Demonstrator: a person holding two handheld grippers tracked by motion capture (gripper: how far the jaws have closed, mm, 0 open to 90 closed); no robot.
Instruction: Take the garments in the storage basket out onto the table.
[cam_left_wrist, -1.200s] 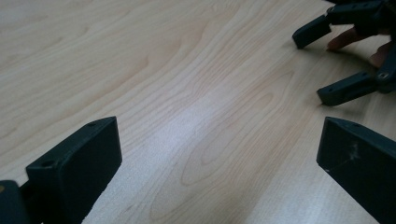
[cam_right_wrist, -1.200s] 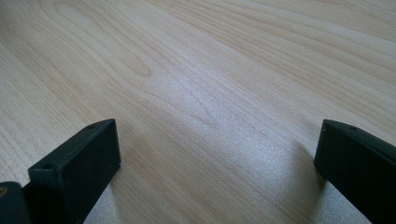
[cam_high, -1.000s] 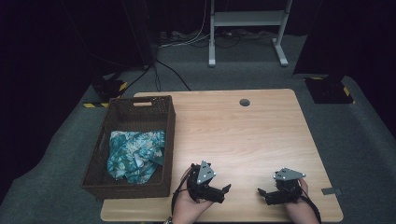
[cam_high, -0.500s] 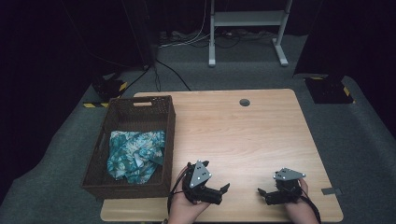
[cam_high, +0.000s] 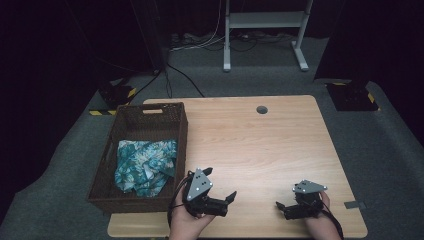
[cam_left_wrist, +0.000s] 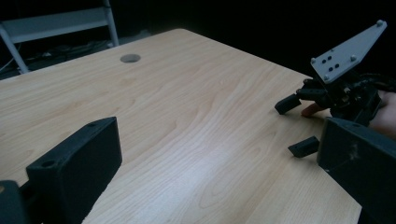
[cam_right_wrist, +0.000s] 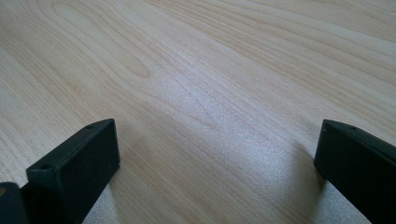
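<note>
A dark wicker basket (cam_high: 182, 131) stands on the left of the wooden table (cam_high: 260, 145), and a teal flowered cloth (cam_high: 145, 165) lies crumpled in it. My left gripper (cam_high: 221, 183) is held just right of the basket's near corner, open and empty, its jaws pointing right across the table. In its own view the left gripper (cam_left_wrist: 219, 140) spans bare wood and faces my right gripper (cam_left_wrist: 295, 125). Near the front right edge my right gripper (cam_high: 286, 199) is open, low over the wood. Only table grain lies between the right gripper (cam_right_wrist: 217, 140) jaws.
A round cable hole (cam_high: 261, 109) sits near the table's far edge. Grey carpet surrounds the table, with a white metal frame (cam_high: 262, 30) and cables behind it. A small grey tag (cam_high: 351, 204) lies at the front right corner.
My left gripper has shifted slightly left toward the basket and turned a little. The right gripper has stayed where it was.
</note>
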